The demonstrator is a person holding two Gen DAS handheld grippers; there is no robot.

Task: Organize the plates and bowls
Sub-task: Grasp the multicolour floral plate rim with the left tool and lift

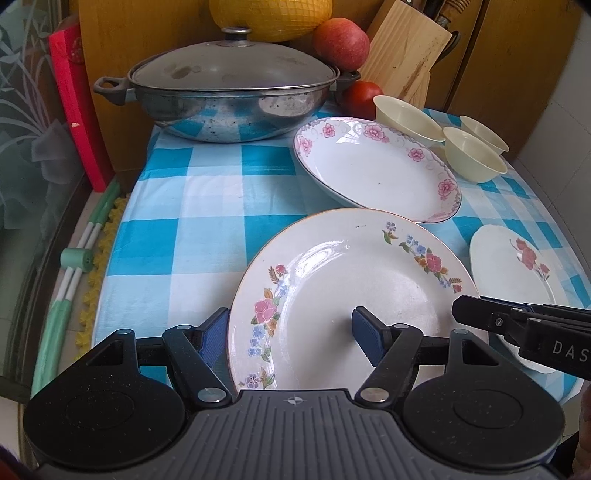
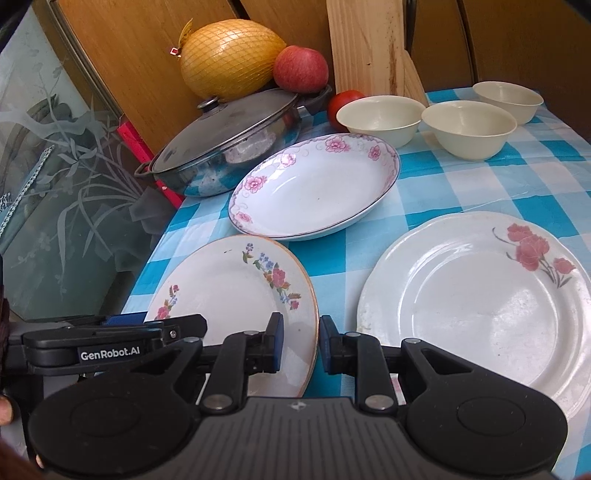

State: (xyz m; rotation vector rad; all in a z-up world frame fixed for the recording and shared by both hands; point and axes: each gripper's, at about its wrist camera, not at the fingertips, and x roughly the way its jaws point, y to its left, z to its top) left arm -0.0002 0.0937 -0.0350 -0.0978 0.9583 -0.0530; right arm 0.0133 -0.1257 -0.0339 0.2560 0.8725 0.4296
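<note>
Plates, three, on the checked desk (image 2: 480, 184): multicolour-flowered plate (image 2: 236, 284) at the near edge, deep pink-rimmed plate (image 2: 314, 192) behind it, red-flowered plate (image 2: 480, 295) to its right. Cream bowls, three (image 2: 380, 118) (image 2: 467, 127) (image 2: 508, 99), in a back row. Lidded pot (image 2: 221, 147), one. Left claw (image 1: 288, 332): apart, straddling the multicolour plate's rim. Right claw (image 2: 299, 343): nearly together at that plate's edge; grip uncertain.

The netted yellow pomelo (image 1: 271, 18) is cropped by the top edge; the red tomato (image 1: 360, 98) sits half hidden behind the lidded steel pan (image 1: 229, 107).
</note>
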